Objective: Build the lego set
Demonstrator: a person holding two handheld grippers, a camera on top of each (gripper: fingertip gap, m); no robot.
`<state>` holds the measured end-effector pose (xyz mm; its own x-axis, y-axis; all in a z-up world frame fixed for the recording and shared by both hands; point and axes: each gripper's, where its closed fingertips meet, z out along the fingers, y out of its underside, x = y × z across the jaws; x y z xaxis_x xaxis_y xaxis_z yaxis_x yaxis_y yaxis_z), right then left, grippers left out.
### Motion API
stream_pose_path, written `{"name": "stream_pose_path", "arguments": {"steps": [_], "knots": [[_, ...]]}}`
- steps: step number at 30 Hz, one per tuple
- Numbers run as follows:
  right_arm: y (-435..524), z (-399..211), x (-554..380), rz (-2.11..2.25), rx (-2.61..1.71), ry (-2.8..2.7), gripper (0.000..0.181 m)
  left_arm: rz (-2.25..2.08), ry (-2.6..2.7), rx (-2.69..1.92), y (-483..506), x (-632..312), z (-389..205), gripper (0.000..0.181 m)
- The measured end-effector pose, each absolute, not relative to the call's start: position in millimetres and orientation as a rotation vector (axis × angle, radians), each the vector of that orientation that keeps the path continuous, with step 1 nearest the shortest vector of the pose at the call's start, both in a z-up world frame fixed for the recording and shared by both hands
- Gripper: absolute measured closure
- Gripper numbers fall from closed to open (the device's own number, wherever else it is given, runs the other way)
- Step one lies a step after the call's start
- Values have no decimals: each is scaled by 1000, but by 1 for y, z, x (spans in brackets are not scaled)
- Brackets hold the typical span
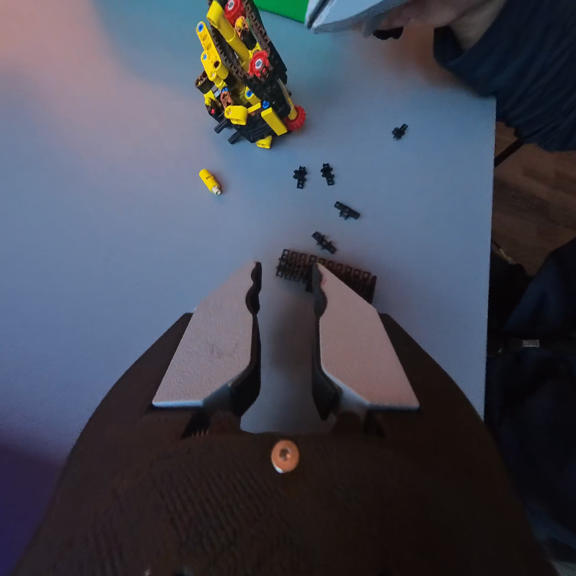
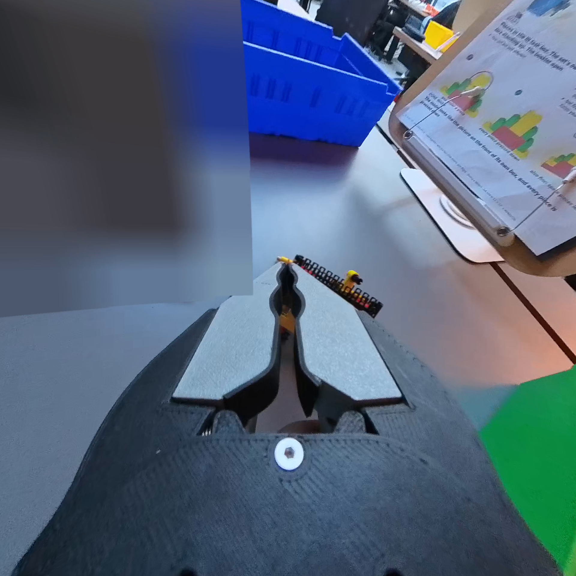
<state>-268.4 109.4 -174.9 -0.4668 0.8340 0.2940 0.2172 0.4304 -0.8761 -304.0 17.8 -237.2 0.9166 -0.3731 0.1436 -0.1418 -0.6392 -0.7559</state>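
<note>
In the left wrist view, a yellow, black and red lego model [image 1: 246, 78] stands on the blue-grey table [image 1: 109, 218]. My left gripper [image 1: 286, 268] is open and empty, low over the table. A short black track strip [image 1: 293, 268] lies just past its fingertips, partly hidden by the right finger [image 1: 349, 336]. Several loose black track links [image 1: 324, 242] and a yellow pin piece [image 1: 210, 181] lie between the strip and the model. My right gripper [image 2: 286, 266] is shut on the lego model's yellow part [image 2: 286, 318]. A black holed beam [image 2: 339, 288] sticks out to the right.
The table edge [image 1: 491, 249] runs close on the right, with a person's dark sleeve [image 1: 514, 62] beyond it. Blue bins [image 2: 311, 93] stand at the back. An instruction sheet on a stand [image 2: 498, 131] is at the right. A green object [image 2: 536, 452] lies nearby. About 12 cm separates my left fingertips from my right. The left tips stand about 8 cm off the yellow pin piece [image 1: 210, 181].
</note>
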Motion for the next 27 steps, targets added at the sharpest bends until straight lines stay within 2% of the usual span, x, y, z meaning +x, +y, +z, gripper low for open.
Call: {"name": "stream_pose_path", "arguments": {"steps": [4, 6, 8, 11, 13, 16, 20, 27], "knots": [[98, -188, -266, 1040, -869, -2014, 181, -392, 357, -2275, 13, -307, -236, 151], [82, -201, -261, 1075, -848, -2109, 160, -436, 374, -2298, 7, -304, -239, 150], [65, -218, -261, 1064, -853, -2200, 155, -446, 385, -2336, 4, -303, -246, 150], [39, -233, -267, 1005, -846, -2296, 155, -525, 412, -2355, -3, -296, -249, 155], [28, -237, -274, 981, -904, -2319, 161, -581, 418, -2353, -6, -292, -248, 157], [10, -251, -274, 1037, -1094, -2451, 156, -670, 423, -2338, -8, -283, -247, 158], [2, -250, -279, 1202, -1247, -2460, 159, -759, 390, -2319, -6, -279, -246, 159], [-1, -233, -280, 1328, -1100, -2374, 157, -784, 345, -2228, 4, -282, -232, 162]]}}
